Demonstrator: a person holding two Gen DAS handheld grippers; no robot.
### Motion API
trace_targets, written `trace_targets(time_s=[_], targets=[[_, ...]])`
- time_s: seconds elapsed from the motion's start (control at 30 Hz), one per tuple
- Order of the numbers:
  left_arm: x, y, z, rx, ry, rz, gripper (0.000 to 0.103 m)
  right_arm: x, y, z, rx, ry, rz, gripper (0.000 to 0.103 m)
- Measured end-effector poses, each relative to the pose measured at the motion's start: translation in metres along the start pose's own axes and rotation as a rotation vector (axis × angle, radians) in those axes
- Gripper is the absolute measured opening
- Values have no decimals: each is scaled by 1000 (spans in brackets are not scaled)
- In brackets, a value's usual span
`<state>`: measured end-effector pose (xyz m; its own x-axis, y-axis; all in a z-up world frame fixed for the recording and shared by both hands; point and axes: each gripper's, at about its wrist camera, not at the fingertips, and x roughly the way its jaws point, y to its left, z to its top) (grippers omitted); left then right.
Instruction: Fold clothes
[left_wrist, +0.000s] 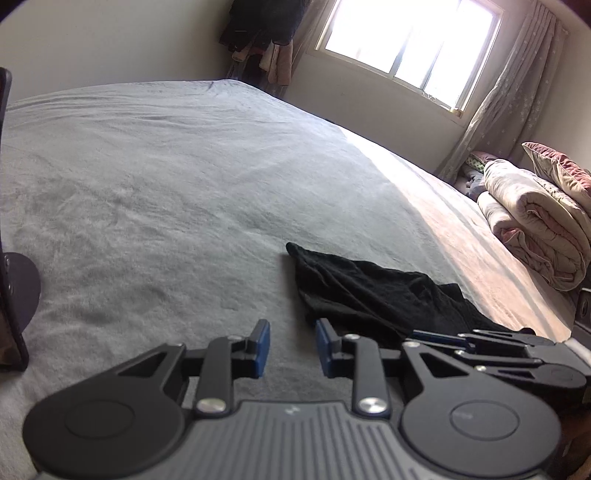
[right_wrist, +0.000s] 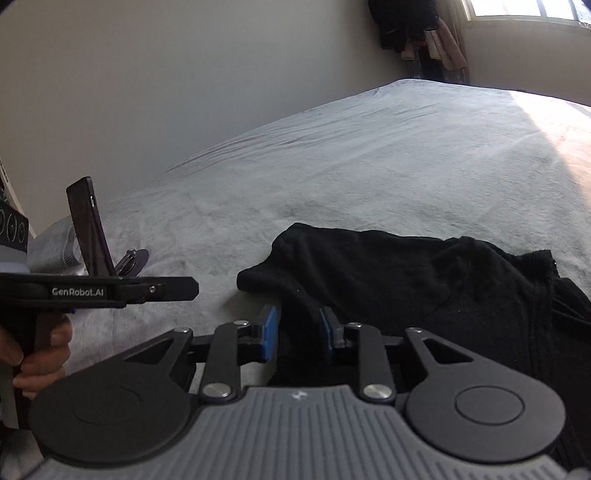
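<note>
Black garment (right_wrist: 424, 280) lies bunched on the grey bedsheet (left_wrist: 166, 184), unfolded. Left gripper (left_wrist: 291, 349) and right gripper (right_wrist: 297, 338) both spread, empty. Best: pinch one layer at the near hem corners, pull flat before folding

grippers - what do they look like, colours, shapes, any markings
Both match: the left gripper and right gripper have black linkage arms with silver pivot bolts, round black discs, a ribbed grey body and blue finger pads. The left one's side reads GenRobot.AI in white. A bare hand grips its handle.
</note>
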<state>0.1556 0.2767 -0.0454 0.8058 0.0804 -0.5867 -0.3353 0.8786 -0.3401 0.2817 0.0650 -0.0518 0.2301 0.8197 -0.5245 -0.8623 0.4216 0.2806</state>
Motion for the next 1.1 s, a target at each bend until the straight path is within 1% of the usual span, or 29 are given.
trace_targets(time_s=[0.1, 0.2, 0.27, 0.4, 0.43, 0.47, 0.5, 0.53, 0.67, 0.77, 0.83, 0.87, 0.93, 0.97, 1.03, 1.07, 1.1], targets=[[21, -1, 14, 1, 40, -32, 28, 4, 10, -1, -44, 9, 10, 25], [46, -1, 25, -7, 66, -51, 28, 6, 11, -1, -47, 12, -2, 25], [61, 2, 30, -25, 71, -53, 28, 9, 9, -2, -42, 9, -19, 25], [77, 11, 40, -80, 61, -95, 28, 18, 9, -4, -42, 10, -43, 25], [82, 13, 44, -94, 59, -106, 26, 20, 10, -4, -47, 7, -50, 25], [85, 14, 46, -102, 60, -115, 19, 21, 11, -4, -50, 2, -57, 25], [87, 14, 47, -105, 58, -125, 6, 22, 12, -5, -52, -6, -65, 25], [89, 15, 48, -108, 56, -134, 2, 23, 13, -5, -53, -14, -73, 25], [95, 15, 51, -116, 37, -168, 2, 29, 19, -5, -82, -25, -114, 24], [101, 17, 48, -117, 0, -175, 2, 33, 19, -3, -74, -29, -132, 20], [107, 21, 45, -126, -14, -173, 2, 35, 18, -2, -55, -33, -138, 13], [110, 21, 46, -128, -5, -175, 2, 35, 17, -2, -45, -33, -140, 8], [112, 20, 50, -124, -6, -179, 1, 34, 16, -2, -33, -33, -134, 5], [111, 21, 51, -128, -15, -183, 1, 33, 15, -1, -16, -36, -112, 4], [110, 23, 53, -147, -9, -199, 1, 27, 10, 1, 60, -47, -8, 4], [110, 25, 54, -157, -4, -204, 1, 23, 9, 2, 85, -55, 17, 4], [111, 26, 55, -161, 1, -204, 1, 20, 10, 3, 87, -63, 10, 5]])
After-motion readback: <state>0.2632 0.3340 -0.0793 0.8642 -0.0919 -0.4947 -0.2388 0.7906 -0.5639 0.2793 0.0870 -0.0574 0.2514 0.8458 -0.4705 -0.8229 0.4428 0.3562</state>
